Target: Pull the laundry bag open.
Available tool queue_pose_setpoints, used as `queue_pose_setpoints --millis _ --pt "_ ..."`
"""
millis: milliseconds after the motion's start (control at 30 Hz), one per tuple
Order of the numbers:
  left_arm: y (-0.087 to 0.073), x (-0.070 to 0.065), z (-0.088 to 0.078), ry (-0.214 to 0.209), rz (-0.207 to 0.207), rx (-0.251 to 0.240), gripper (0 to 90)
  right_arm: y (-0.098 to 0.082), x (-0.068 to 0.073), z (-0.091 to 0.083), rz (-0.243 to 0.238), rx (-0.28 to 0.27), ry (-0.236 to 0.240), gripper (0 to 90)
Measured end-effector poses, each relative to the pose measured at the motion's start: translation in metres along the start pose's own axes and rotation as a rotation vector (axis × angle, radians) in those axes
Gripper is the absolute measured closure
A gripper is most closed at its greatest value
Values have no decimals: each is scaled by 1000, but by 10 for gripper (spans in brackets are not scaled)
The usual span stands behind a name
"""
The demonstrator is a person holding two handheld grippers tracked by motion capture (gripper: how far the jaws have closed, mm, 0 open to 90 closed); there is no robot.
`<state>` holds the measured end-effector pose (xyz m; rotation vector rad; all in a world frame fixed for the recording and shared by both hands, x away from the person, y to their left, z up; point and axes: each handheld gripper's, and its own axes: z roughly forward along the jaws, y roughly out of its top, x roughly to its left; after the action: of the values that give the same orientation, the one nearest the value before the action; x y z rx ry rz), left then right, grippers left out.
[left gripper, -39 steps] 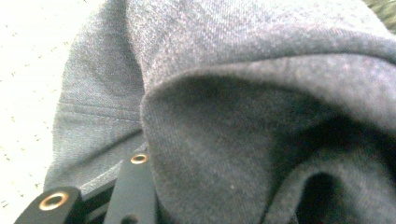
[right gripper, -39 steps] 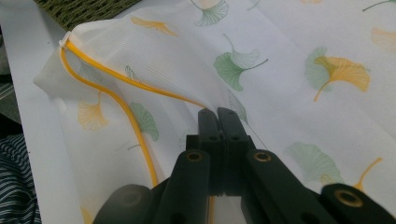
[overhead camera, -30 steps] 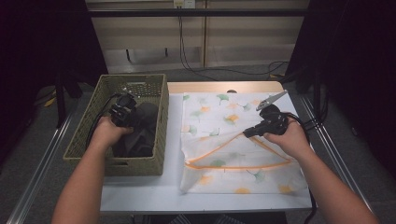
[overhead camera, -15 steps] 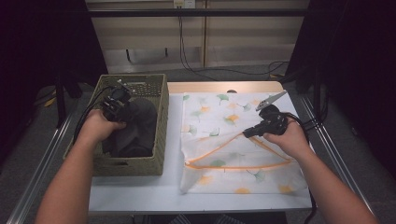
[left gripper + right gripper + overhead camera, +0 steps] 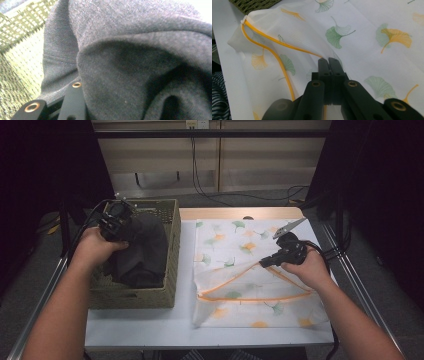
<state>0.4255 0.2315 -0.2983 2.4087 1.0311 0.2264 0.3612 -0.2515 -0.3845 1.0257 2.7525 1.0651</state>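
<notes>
In the high view the left tongs (image 5: 116,220) sit at about ten o'clock on the table (image 5: 180,320), over the woven olive basket (image 5: 170,245). They are clamped on a dark grey garment (image 5: 142,250), which hangs from them in a bunched fold with its lower part down inside the basket. The left gripper view looks straight into that grey knit cloth (image 5: 130,65) (a stitched hem runs across it at nine o'clock), with the basket's mesh wall (image 5: 20,50) behind it at the left edge and one black jaw against the fabric at the bottom.

The right tongs (image 5: 280,254) are at about three o'clock, over a white mesh laundry bag (image 5: 235,245) printed with green and orange ginkgo leaves, which lies flat on the table just beside the basket. In the right gripper view the right tongs (image 5: 329,61) are pressed together on the bag's upper layer (image 5: 367,50), next to its orange zipper edge (image 5: 274,56), holding that edge raised off the lower layer.
</notes>
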Motion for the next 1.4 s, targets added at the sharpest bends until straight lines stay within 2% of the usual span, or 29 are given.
queue_pose_setpoints --millis 133,167,333,467,500,633,667,1000,1033,1100,1133,1200,1400 --pt "3 1 -8 7 -11 -12 597 0 0 -1 0 -4 -1 900" --pt "4 2 -10 10 7 -11 597 0 1 -1 0 -3 -1 900" --pt "5 4 -19 -4 -31 -55 596 0 0 0 -6 -1 0 900" --pt "8 4 -29 -9 -13 -62 596 0 0 0 -2 -2 1 900" --pt "8 3 -30 -11 -23 -76 596 0 0 0 -8 -2 1 900" --pt "13 -1 -39 -13 -19 -100 596 1 1 2 -9 1 2 900" --pt "14 0 -42 -17 2 -95 596 1 1 2 -10 2 1 900" --pt "28 -16 -58 -34 16 -164 595 2 2 4 -8 6 1 900" --pt "29 -18 -59 -49 26 -168 595 2 2 4 -6 6 3 900" --pt "33 -25 -60 -53 48 -179 595 2 2 4 1 6 1 900" --pt "35 -29 -60 -58 46 -187 595 2 2 3 0 3 0 900" --pt "39 -35 -61 -66 69 -186 594 2 1 3 -4 3 -9 900" --pt "52 -54 -61 -94 105 -200 594 2 2 4 -7 6 -14 900"
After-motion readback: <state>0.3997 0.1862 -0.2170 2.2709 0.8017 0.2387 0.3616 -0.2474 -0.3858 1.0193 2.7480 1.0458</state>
